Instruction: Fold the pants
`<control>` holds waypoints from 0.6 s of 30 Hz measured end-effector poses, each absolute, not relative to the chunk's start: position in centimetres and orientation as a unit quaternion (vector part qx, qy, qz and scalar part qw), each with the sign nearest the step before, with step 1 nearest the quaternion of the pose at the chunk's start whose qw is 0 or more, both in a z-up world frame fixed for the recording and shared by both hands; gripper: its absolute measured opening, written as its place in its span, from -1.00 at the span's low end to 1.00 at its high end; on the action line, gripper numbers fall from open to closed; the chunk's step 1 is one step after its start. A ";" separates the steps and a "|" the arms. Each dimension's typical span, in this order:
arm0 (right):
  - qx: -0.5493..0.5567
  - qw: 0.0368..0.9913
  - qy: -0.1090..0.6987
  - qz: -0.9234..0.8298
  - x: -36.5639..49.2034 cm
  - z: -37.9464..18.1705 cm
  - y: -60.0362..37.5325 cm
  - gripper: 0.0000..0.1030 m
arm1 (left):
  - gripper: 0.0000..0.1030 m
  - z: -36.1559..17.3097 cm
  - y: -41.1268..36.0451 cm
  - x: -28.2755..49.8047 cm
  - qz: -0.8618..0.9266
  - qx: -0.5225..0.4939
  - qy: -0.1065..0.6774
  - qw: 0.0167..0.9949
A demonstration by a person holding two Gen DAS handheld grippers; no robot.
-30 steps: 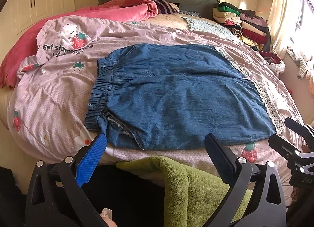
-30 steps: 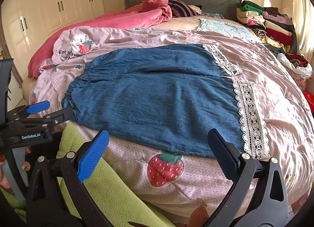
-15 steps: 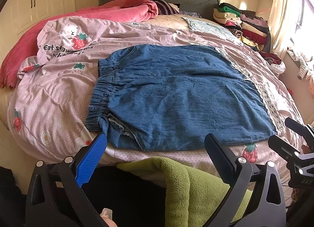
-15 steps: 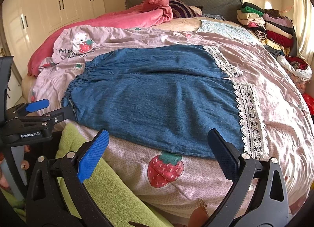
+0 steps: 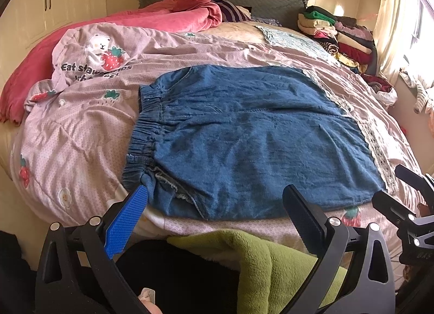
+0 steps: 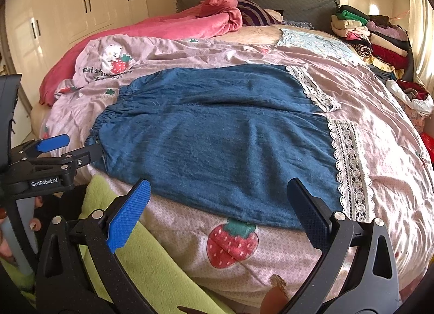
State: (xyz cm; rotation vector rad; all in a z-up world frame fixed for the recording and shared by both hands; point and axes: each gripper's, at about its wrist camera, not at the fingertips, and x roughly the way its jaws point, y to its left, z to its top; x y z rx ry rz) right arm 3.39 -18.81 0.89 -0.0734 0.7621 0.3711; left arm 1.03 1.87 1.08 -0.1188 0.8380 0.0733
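Blue denim pants (image 5: 252, 140) (image 6: 222, 137) with white lace cuffs (image 6: 350, 167) lie flat across the pink quilt (image 5: 78, 135), elastic waistband (image 5: 145, 127) to the left and both legs to the right. My left gripper (image 5: 217, 211) hovers open at the bed's near edge, just short of the waistband's near corner, nothing between its fingers. It also shows at the left of the right wrist view as the left gripper (image 6: 70, 148). My right gripper (image 6: 219, 208) is open too, low over the quilt before the near leg's hem side.
A green fleece garment (image 5: 271, 265) sits between the grippers and the bed edge. A pink blanket (image 5: 168, 15) and a stack of folded clothes (image 5: 336, 34) lie by the headboard. A loose heap of clothes (image 6: 415, 97) is at the right; wardrobes (image 6: 81, 10) line the left wall.
Both grippers have edged slightly closer to the pants. Their jaws stay open and the pants have not moved.
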 end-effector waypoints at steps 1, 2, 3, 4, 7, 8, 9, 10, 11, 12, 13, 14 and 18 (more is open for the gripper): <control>-0.037 0.912 0.367 0.181 3.7 1.1 -18.5 0.84 | 0.92 1.1 2.1 1.3 0.033 -0.062 0.408 0.910; -0.038 0.912 0.365 0.183 3.9 1.2 -18.4 0.84 | 0.92 1.1 2.3 1.5 0.032 -0.065 0.408 0.910; -0.039 0.912 0.364 0.186 4.4 1.4 -18.1 0.84 | 0.92 1.1 2.5 1.7 0.034 -0.067 0.407 0.910; -0.041 0.912 0.362 0.187 4.7 1.6 -17.8 0.84 | 0.92 1.1 2.7 2.1 0.039 -0.065 0.408 0.910; -0.050 0.913 0.354 0.196 6.0 2.2 -16.9 0.84 | 0.92 1.3 3.8 3.0 0.044 -0.073 0.408 0.909; -0.051 0.913 0.352 0.201 6.4 2.4 -16.5 0.84 | 0.92 1.4 4.3 3.4 0.047 -0.078 0.407 0.909; -0.054 0.911 0.351 0.209 7.1 2.6 -16.0 0.84 | 0.92 1.5 4.7 3.7 0.050 -0.082 0.406 0.909; -0.057 0.910 0.351 0.214 7.5 2.8 -15.7 0.84 | 0.92 1.6 5.3 4.1 0.056 -0.086 0.405 0.909; -0.060 0.909 0.350 0.219 7.9 2.9 -15.3 0.84 | 0.92 1.6 5.8 4.4 0.061 -0.088 0.403 0.909; -0.060 0.908 0.350 0.224 8.6 3.1 -14.9 0.84 | 0.92 1.7 6.2 4.6 0.065 -0.090 0.402 0.909; -0.060 0.906 0.349 0.232 9.1 3.2 -14.5 0.84 | 0.92 1.8 6.8 5.0 0.070 -0.091 0.401 0.909; -0.062 0.904 0.350 0.239 9.6 3.4 -14.1 0.84 | 0.92 1.9 7.2 5.3 0.073 -0.092 0.400 0.909; -0.071 0.900 0.349 0.251 12.1 3.9 -12.6 0.84 | 0.92 2.3 9.7 6.7 0.089 -0.105 0.394 0.909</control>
